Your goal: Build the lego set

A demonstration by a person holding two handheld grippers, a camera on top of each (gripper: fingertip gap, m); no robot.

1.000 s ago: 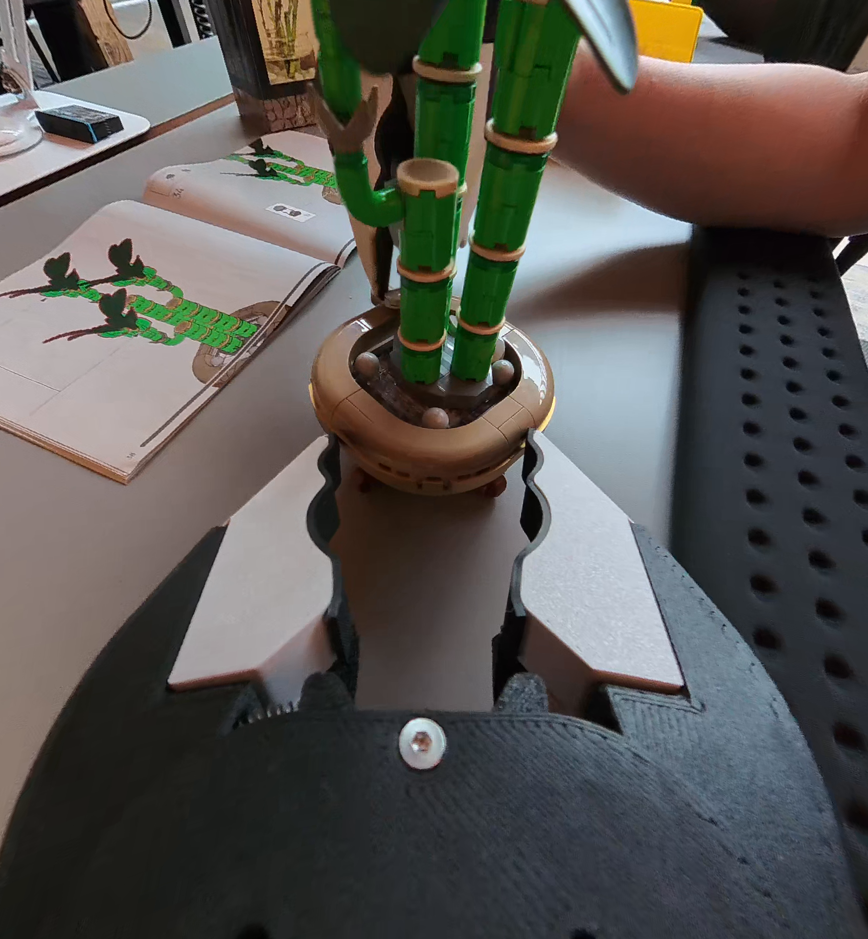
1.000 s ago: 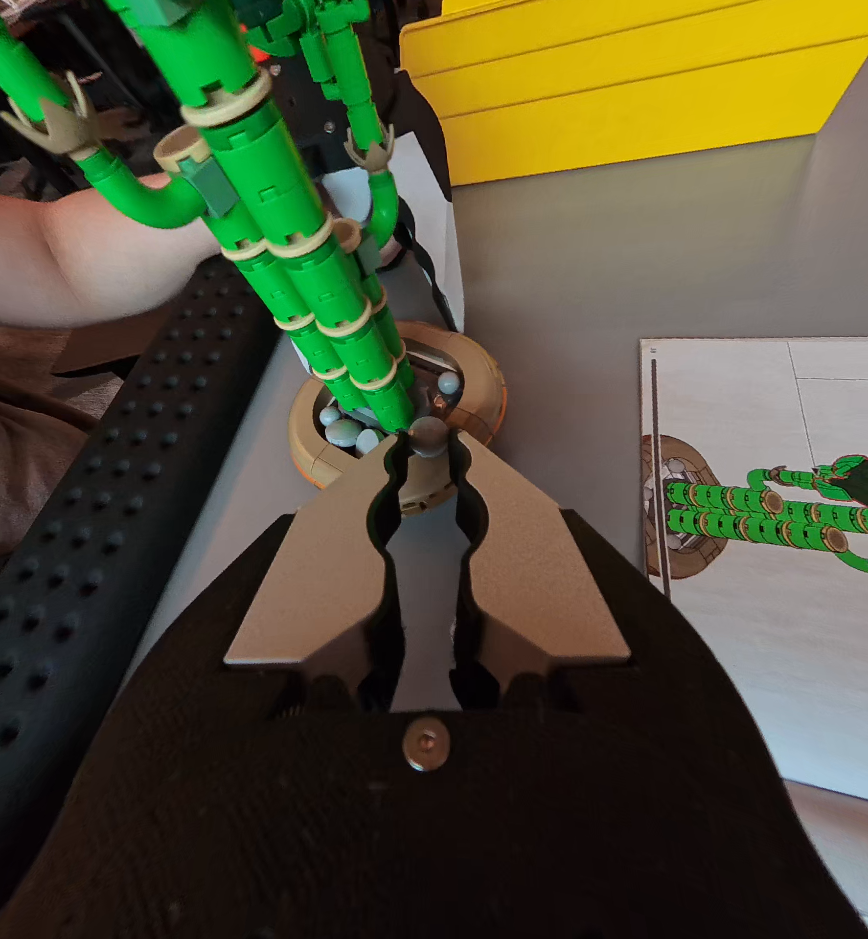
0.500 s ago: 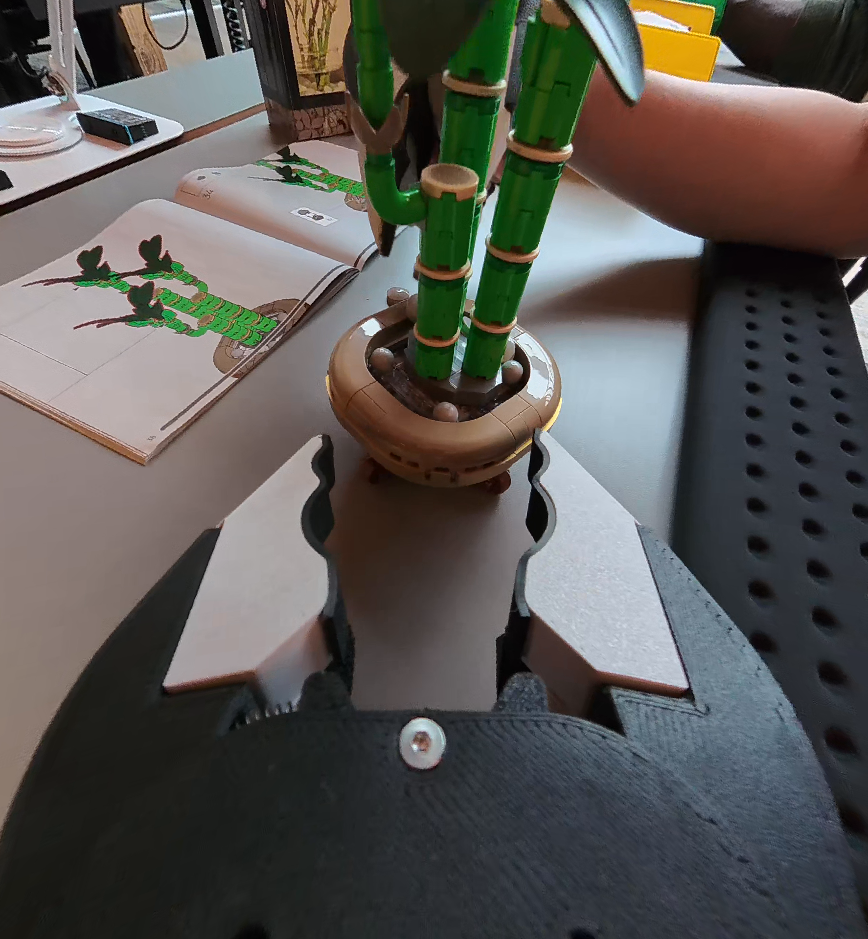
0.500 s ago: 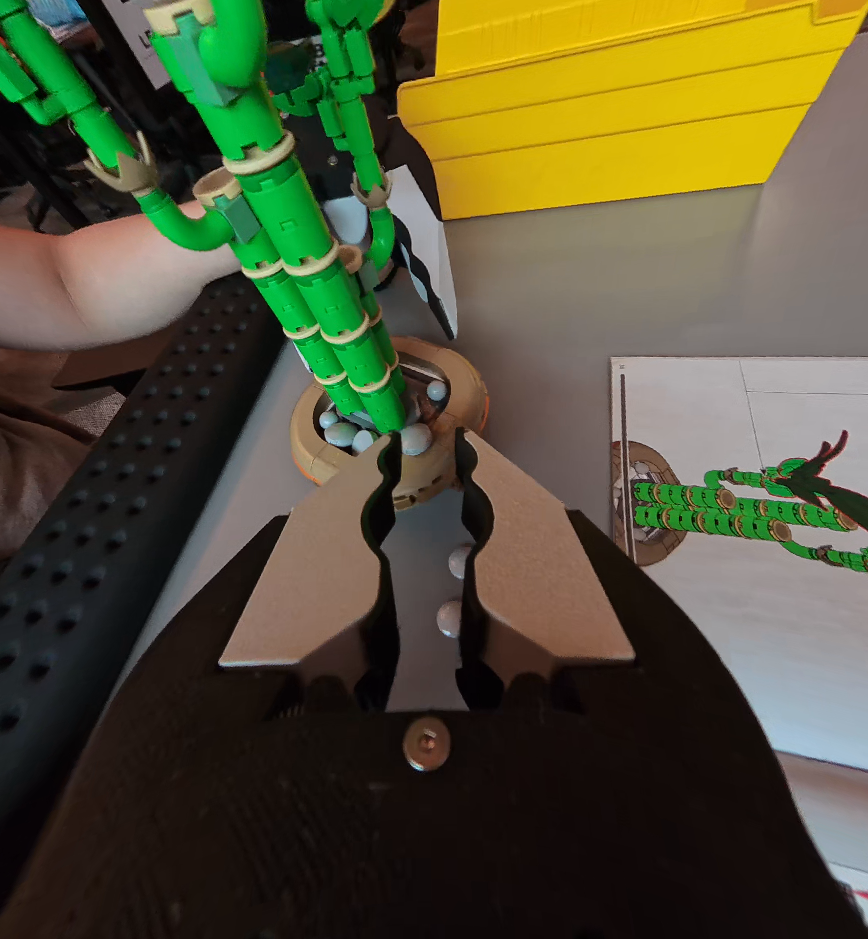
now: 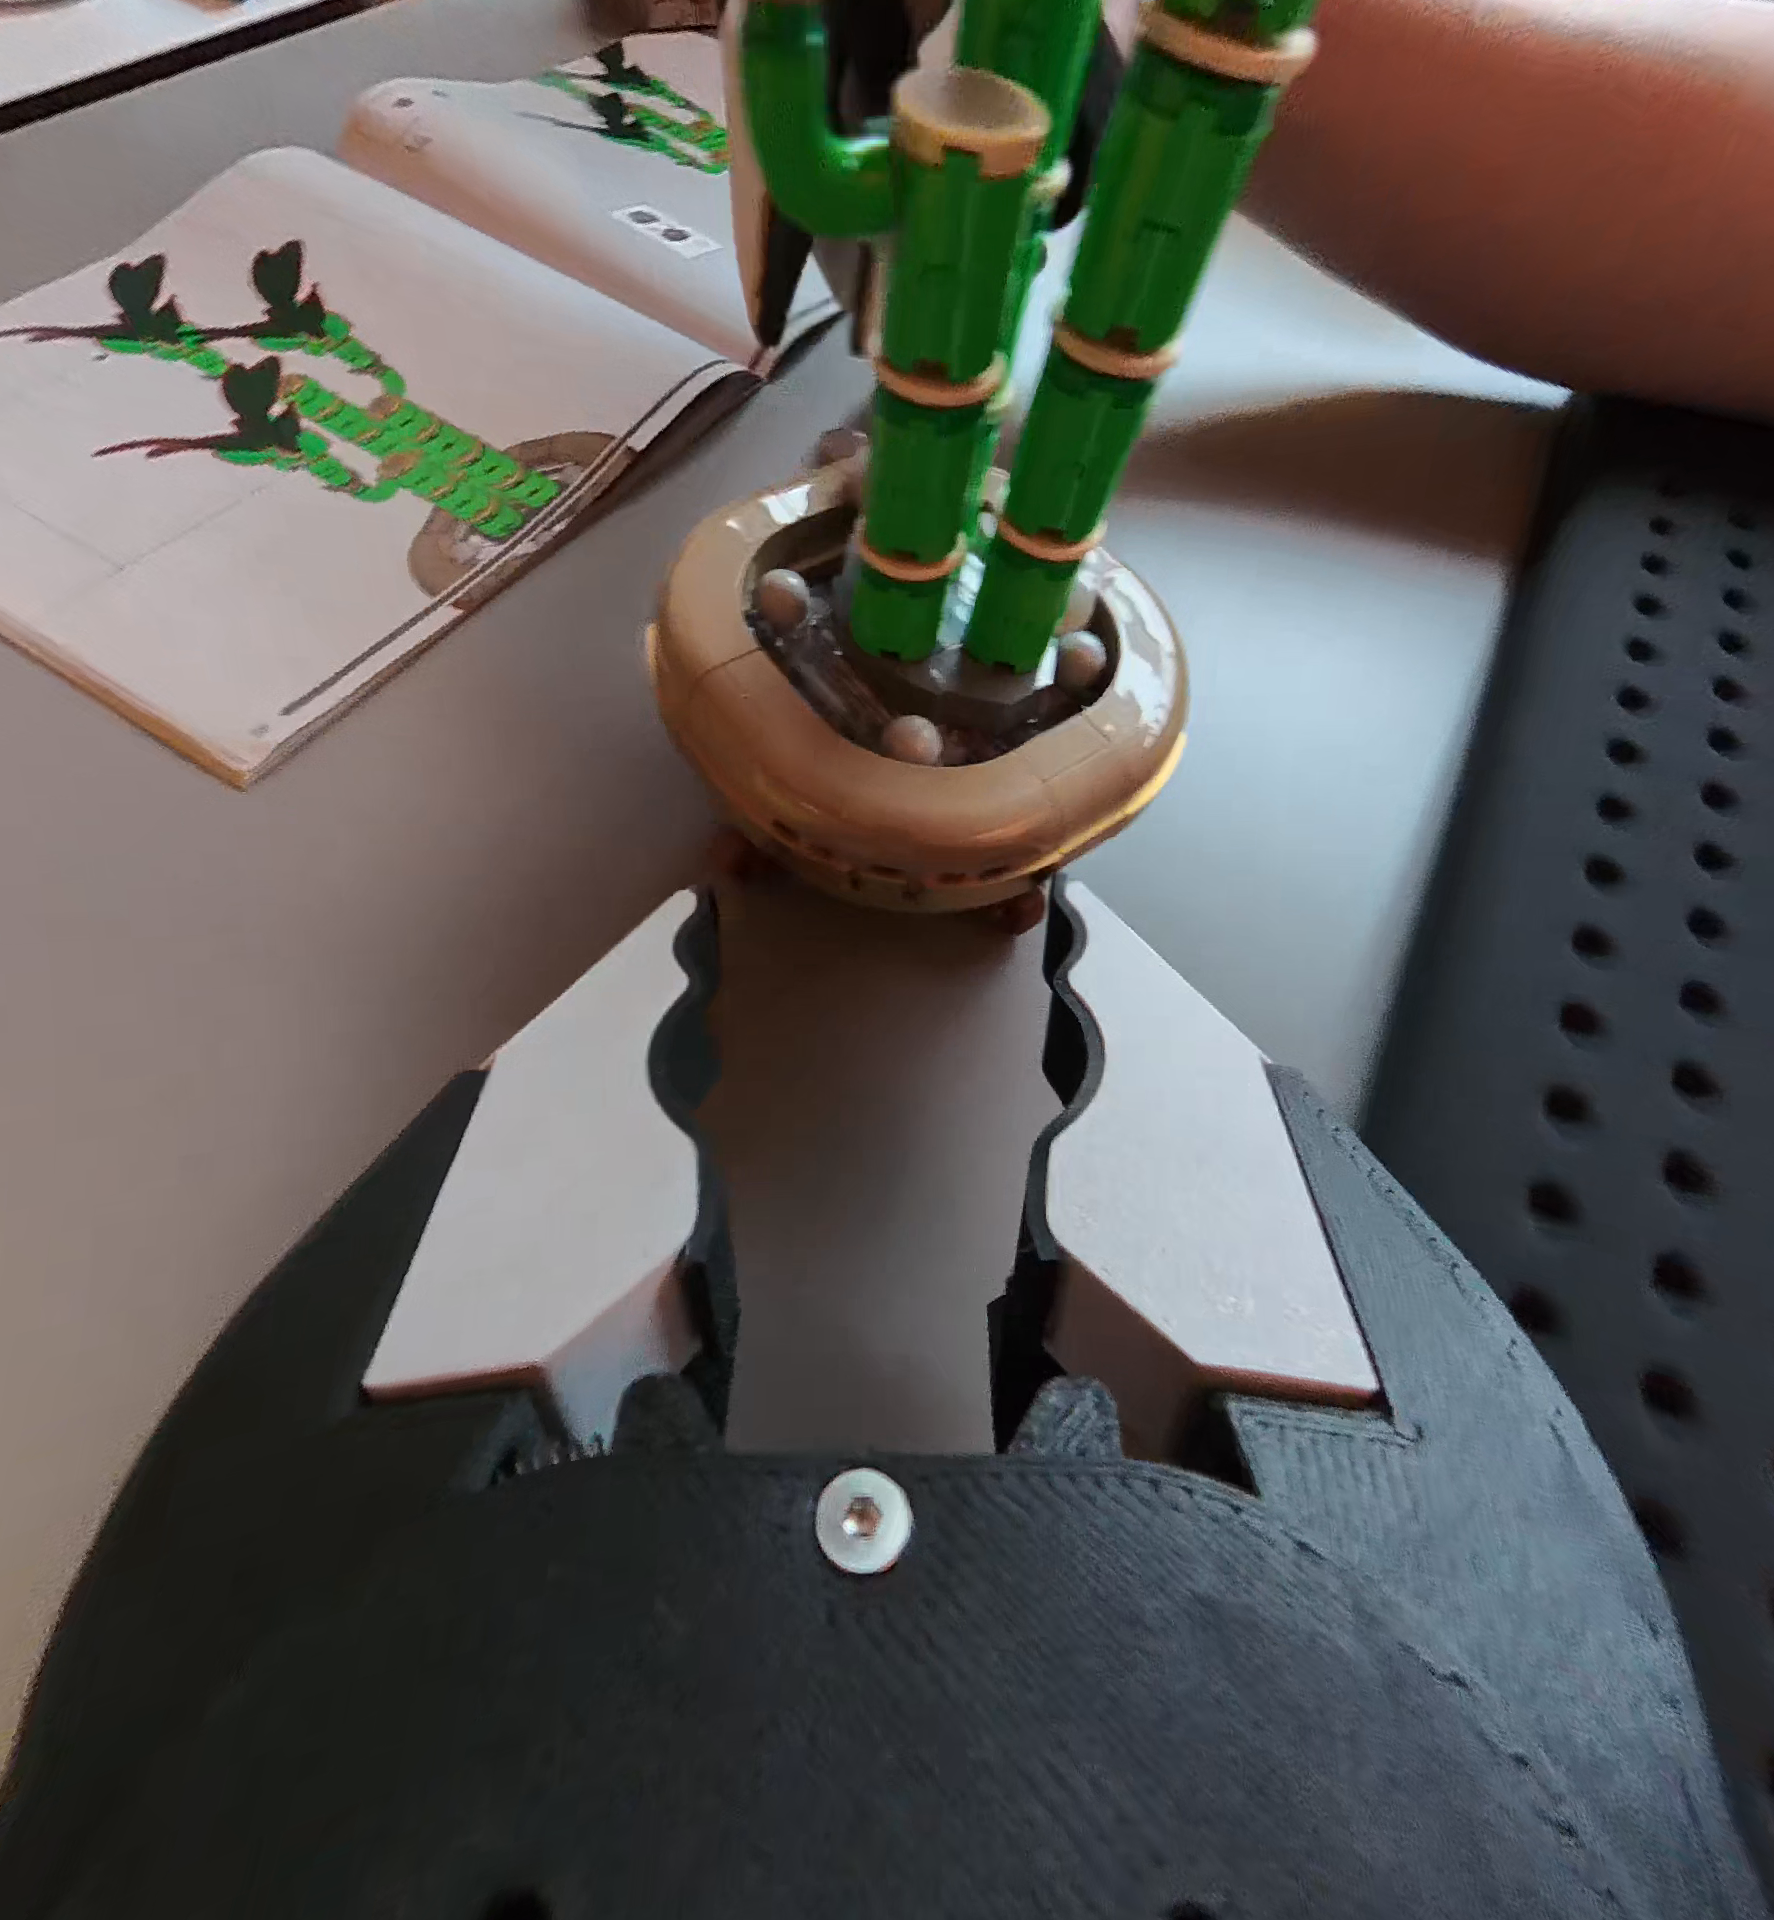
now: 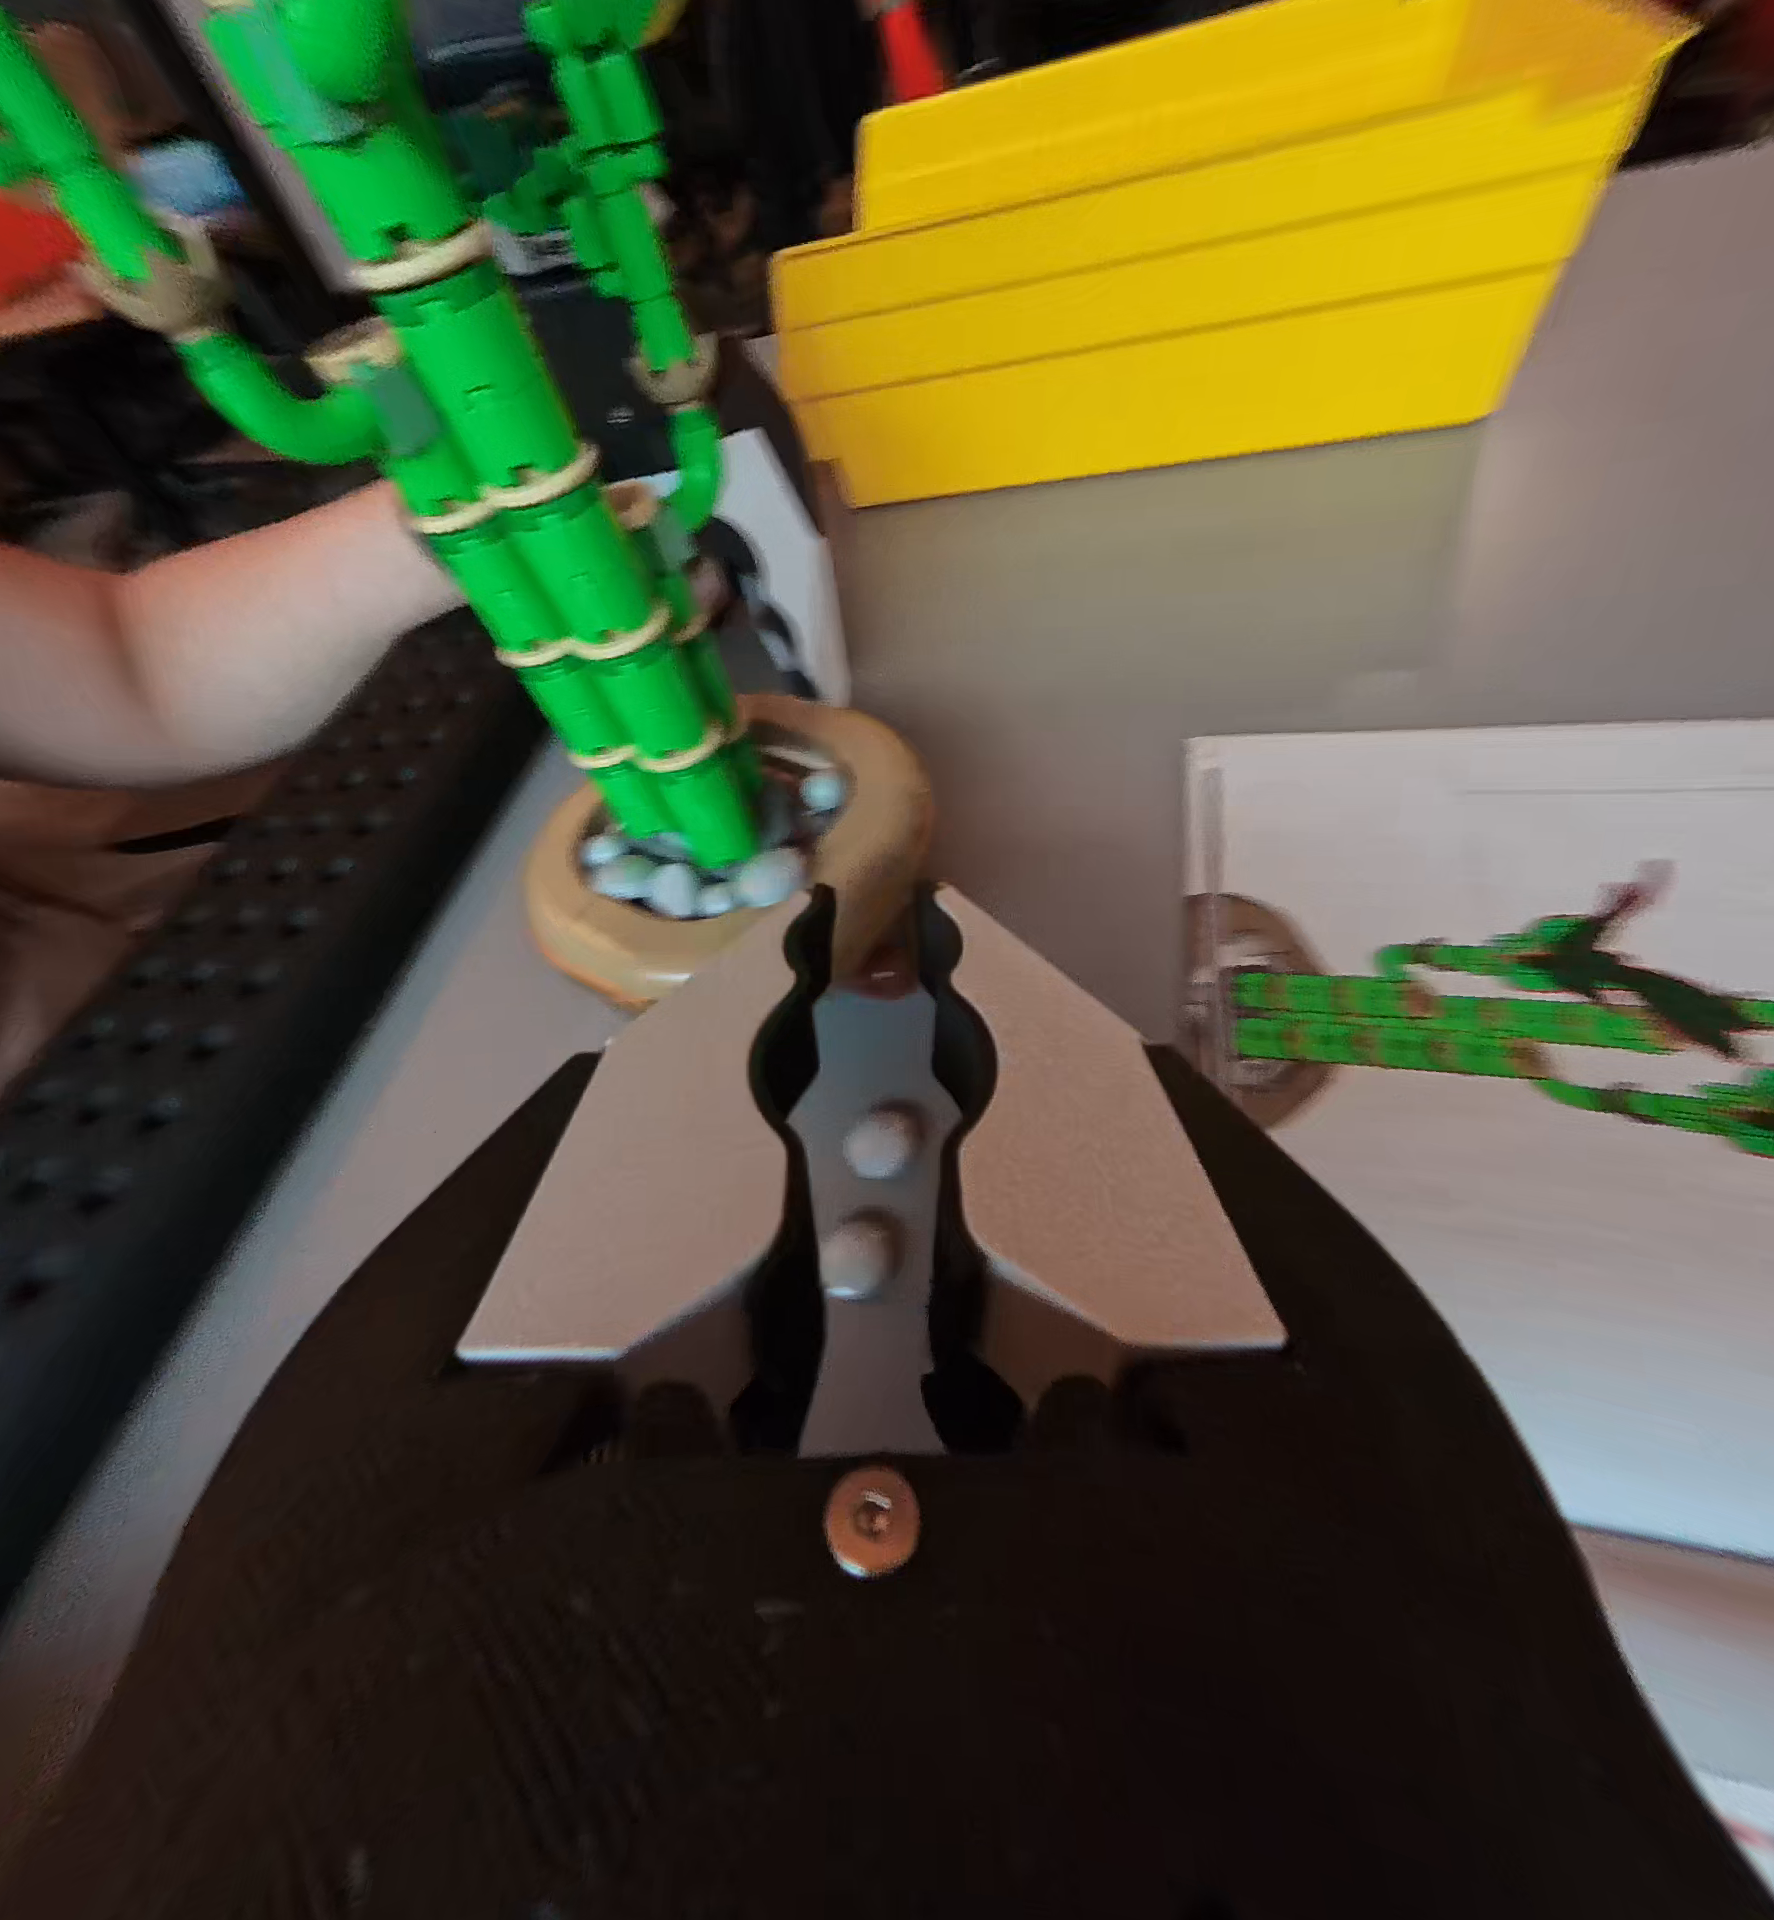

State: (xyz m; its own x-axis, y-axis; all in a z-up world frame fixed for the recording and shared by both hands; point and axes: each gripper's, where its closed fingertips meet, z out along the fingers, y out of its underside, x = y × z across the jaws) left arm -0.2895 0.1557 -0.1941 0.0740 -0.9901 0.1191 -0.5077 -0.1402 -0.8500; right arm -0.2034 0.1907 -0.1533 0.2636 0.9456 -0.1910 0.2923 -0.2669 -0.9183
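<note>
Two loose grey pebbles (image 6: 867,1195) on the table, bamboo model mid-frame in both views.
Left gripper (image 5: 875,904) spread wide and empty, tips just short of the tan pot (image 5: 919,717) at frame centre; looks staged to brace the base. Right gripper (image 6: 872,914) narrowly parted, holding nothing, the pebbles lying between its fingers, likely next to go in the pot. Green stalks (image 5: 1008,364) run with long axis near vertical, leaning toward upper left in the right wrist view. Instruction booklet (image 5: 291,436) open at left for reference.
</note>
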